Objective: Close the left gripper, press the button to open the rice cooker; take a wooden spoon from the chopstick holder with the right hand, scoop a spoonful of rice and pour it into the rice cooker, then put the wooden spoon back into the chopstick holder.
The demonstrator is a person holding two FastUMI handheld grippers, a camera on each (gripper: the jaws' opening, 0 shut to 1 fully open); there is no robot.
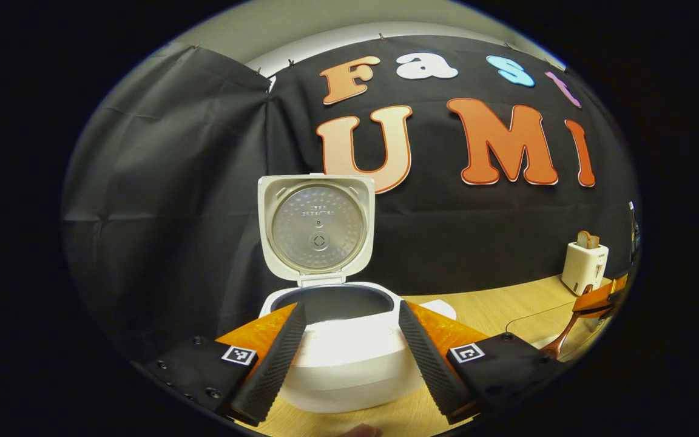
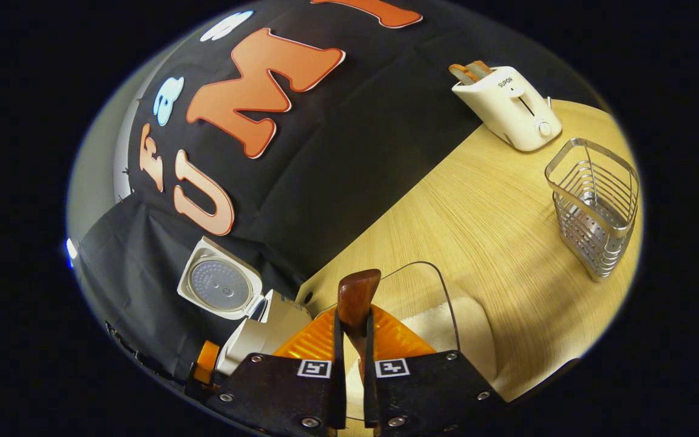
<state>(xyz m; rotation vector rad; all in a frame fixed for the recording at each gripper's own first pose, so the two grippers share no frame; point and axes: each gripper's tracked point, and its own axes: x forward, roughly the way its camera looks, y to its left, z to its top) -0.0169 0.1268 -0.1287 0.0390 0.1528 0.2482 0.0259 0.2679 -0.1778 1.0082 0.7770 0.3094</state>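
The white rice cooker (image 1: 349, 358) stands with its lid (image 1: 316, 227) swung up and its dark inner pot showing. My left gripper (image 1: 352, 306) is open, one finger on each side of the cooker's front, nothing held. At the far right, the right gripper (image 1: 598, 300) holds the wooden spoon (image 1: 559, 343) tilted down over a clear container. In the right gripper view, my right gripper (image 2: 354, 315) is shut on the wooden spoon (image 2: 358, 291), whose end sticks out past the fingers above the clear container (image 2: 446, 291) with white rice (image 2: 468, 331). The rice cooker (image 2: 264, 331) lies left of it.
The wire chopstick holder (image 2: 595, 206) stands on the wooden table (image 2: 495, 230) at the right with no utensils visible in it. A white toaster (image 2: 507, 103) with bread slices sits by the back wall, also seen as a toaster (image 1: 584, 267) at the right of the left gripper view.
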